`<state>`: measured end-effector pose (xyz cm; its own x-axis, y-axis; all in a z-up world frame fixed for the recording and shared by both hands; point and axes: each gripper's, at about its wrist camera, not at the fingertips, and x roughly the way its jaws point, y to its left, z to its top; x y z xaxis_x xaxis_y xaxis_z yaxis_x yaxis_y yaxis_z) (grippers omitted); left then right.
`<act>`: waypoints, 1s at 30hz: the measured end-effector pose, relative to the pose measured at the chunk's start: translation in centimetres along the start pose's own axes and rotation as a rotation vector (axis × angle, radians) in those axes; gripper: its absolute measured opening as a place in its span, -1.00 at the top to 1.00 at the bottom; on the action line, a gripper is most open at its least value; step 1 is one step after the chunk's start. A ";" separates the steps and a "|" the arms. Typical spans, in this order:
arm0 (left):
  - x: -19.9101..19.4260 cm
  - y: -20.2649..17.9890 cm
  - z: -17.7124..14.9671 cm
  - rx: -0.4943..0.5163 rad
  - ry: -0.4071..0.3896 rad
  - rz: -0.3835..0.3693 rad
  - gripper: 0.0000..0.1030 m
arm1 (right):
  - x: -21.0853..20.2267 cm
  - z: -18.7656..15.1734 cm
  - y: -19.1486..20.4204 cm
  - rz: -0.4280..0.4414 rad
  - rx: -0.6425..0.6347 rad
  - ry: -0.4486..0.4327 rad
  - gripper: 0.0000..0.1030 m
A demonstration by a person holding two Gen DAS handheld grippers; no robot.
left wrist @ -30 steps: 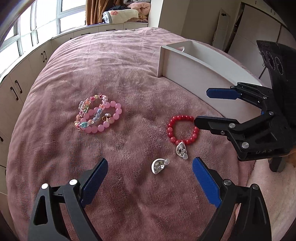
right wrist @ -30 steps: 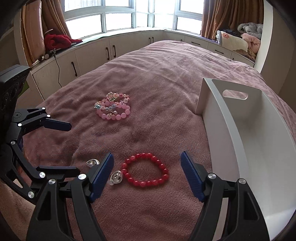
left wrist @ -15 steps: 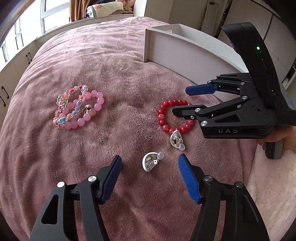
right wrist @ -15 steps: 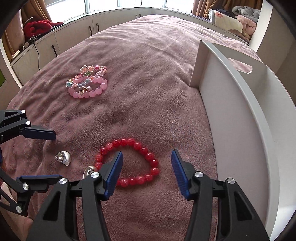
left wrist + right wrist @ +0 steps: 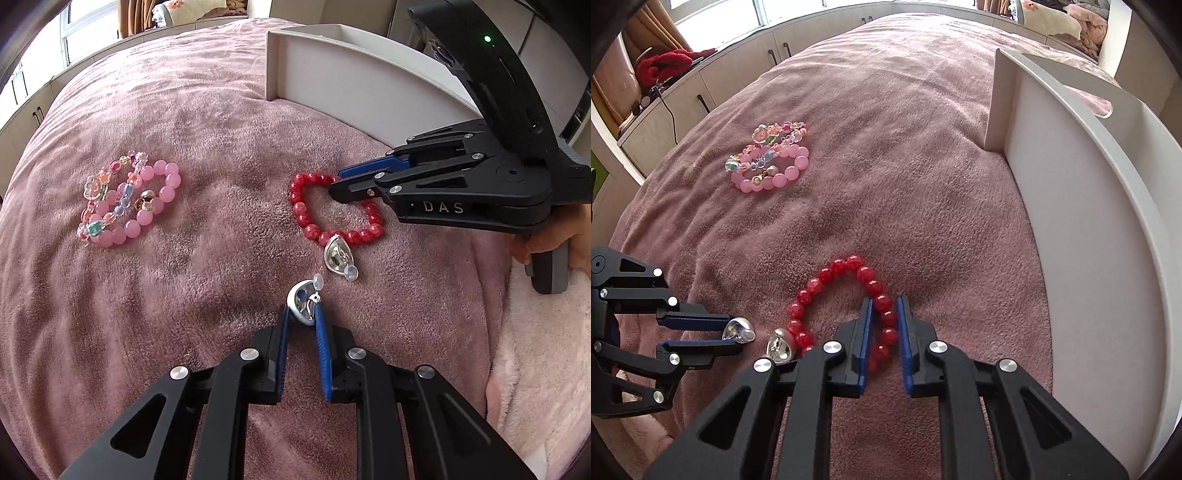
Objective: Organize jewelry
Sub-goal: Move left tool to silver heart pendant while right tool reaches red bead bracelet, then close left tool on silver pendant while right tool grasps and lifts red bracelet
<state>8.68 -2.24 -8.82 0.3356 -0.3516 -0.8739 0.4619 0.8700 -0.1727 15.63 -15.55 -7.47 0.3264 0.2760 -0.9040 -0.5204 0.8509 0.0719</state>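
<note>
My left gripper is shut on a silver earring lying on the pink blanket; it also shows in the right wrist view. A second silver earring lies against a red bead bracelet. My right gripper is shut on the right side of the red bracelet, which rests on the blanket. In the left wrist view the right gripper reaches in from the right. A pink bead bracelet and a multicoloured charm bracelet lie together to the left.
A white tray with tall walls and a handle cutout stands on the bed to the right. Cabinets and windows line the far side. A fluffy pale pink blanket lies at the right edge.
Both grippers moved down and forward and closed: the left onto the near silver earring, the right onto the red bracelet. Both were open half a second ago.
</note>
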 end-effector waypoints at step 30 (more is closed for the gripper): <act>-3.0 0.4 -0.1 -0.176 -0.046 0.095 0.64 | -3.0 0.0 0.4 -0.038 -0.044 -0.103 0.28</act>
<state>7.78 -0.75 -6.29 0.4097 -0.2768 -0.8692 0.2773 0.9456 -0.1704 14.45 -16.06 -4.77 0.4247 0.2902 -0.8575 -0.5397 0.8416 0.0175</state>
